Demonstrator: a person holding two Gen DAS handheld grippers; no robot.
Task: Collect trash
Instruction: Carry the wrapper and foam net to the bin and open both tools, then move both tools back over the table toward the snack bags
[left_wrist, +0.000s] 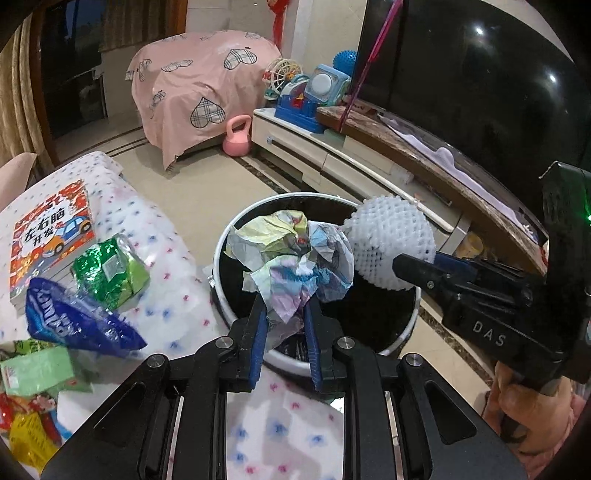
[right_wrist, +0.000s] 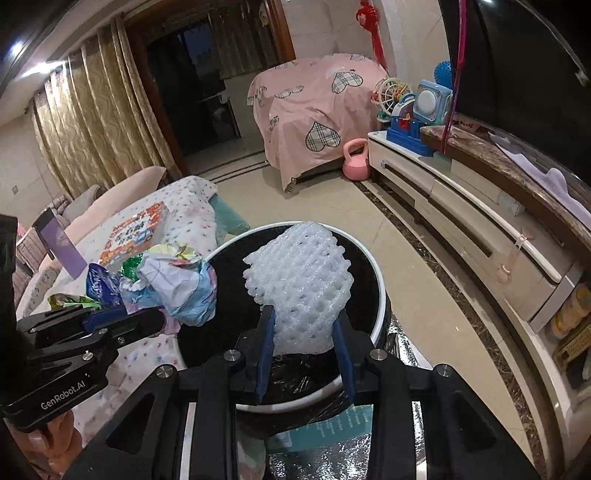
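Both grippers are hanging over the bin (left_wrist: 402, 334), left gripper (left_wrist: 285, 325) clenching crumpled paper (left_wrist: 295, 254), right gripper (right_wrist: 304, 341) gripping foam net (right_wrist: 301, 288), so next they're probably just letting go.

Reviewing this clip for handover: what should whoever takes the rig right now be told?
Left hand-held gripper: shut on crumpled paper, held over the bin.
Right hand-held gripper: foam fruit net between its pads, also over the bin.
Done: both pieces carried to the bin; neither dropped yet.
Left: release both, then fetch the blue wrapper, green foil pack and other packets on the table. The book may not be trash.
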